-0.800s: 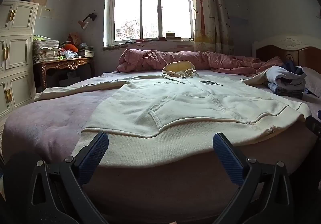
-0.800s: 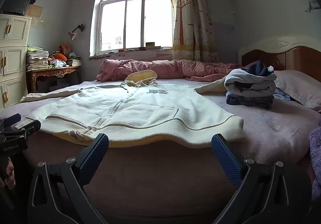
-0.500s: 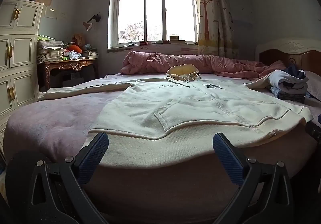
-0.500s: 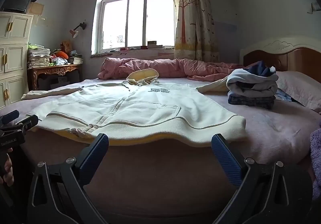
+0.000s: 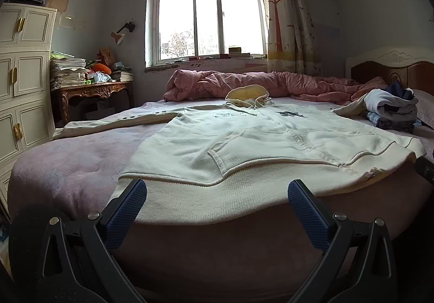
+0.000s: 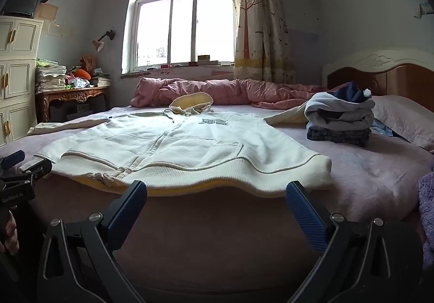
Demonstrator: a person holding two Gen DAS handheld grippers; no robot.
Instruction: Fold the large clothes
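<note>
Only right cam: pillow

Daylit window, patterned curtain, cream cabinet, carved wooden desk.

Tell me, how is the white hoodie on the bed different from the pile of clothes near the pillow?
The white hoodie lies spread flat, sleeves out; the pile of clothes is folded and stacked. The hoodie is one pale garment; the pile mixes grey, navy and plaid. Both rest on the bed.
</note>
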